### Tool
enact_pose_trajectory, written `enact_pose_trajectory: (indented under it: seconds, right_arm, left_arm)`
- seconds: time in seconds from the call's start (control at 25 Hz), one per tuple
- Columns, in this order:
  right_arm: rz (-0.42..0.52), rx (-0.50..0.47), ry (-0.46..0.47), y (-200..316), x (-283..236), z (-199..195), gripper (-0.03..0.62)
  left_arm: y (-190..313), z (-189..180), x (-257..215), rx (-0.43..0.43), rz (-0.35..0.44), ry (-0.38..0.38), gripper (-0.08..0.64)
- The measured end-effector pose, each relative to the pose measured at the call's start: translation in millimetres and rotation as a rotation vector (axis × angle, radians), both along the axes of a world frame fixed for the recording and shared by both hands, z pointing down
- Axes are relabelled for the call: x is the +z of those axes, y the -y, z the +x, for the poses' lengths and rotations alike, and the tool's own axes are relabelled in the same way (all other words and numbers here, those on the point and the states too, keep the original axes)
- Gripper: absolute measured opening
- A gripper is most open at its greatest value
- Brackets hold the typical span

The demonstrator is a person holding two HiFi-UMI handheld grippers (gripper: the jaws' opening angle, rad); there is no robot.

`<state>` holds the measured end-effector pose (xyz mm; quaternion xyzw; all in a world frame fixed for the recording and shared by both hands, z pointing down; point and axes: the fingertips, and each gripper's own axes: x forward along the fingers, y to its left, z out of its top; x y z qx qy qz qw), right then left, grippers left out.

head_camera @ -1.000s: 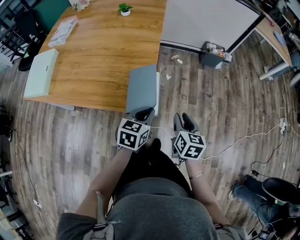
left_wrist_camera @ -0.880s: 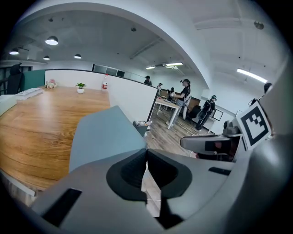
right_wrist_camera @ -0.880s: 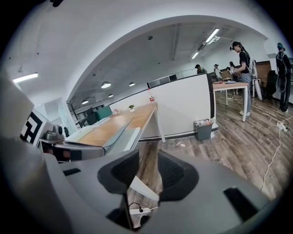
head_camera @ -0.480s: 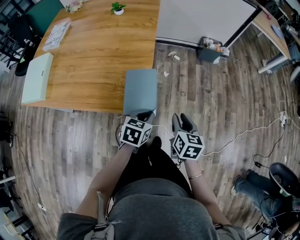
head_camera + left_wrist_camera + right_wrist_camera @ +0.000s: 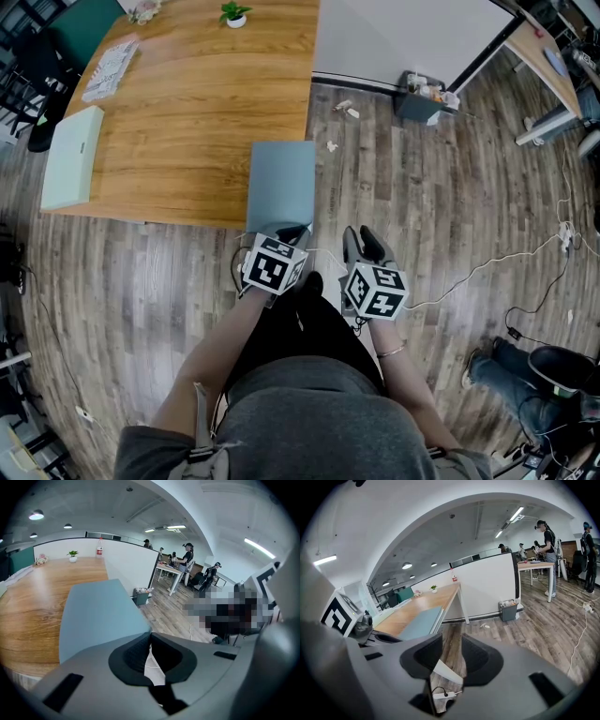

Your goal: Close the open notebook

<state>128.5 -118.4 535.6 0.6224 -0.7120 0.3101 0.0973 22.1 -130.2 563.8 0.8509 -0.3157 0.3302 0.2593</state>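
Two grippers are held side by side just off the table's near edge. The left gripper has its jaws pressed together right at the near corner of the notebook; whether the cover is nipped between them I can't make out. The right gripper stands spread, only wooden floor showing between its jaws. The blue-grey notebook lies shut and flat on the near corner of the wooden table.
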Motion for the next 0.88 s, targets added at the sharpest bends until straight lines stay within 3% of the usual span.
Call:
enact_pose_trajectory:
  seconds: [0.2, 0.48, 0.68, 0.88]
  right_arm:
    - [0.011, -0.007, -0.003, 4, -5, -3, 0.133]
    - [0.053, -0.014, 0.002, 12, -20, -7, 0.133]
    - [0.104, -0.022, 0.006, 20, -38, -10, 0.116]
    - [0.166, -0.045, 0.003, 29, -61, -18, 0.100]
  left_arm:
    - [-2, 2, -1, -0.016, 0.001, -0.038, 0.032]
    - [-7, -3, -18, -0.038, 0.005, -0.106, 0.089]
    - [9, -25, -53, -0.122, 0.139, -0.173, 0.081]
    - [30, -50, -80, -0.208, 0.280, -0.169, 0.047]
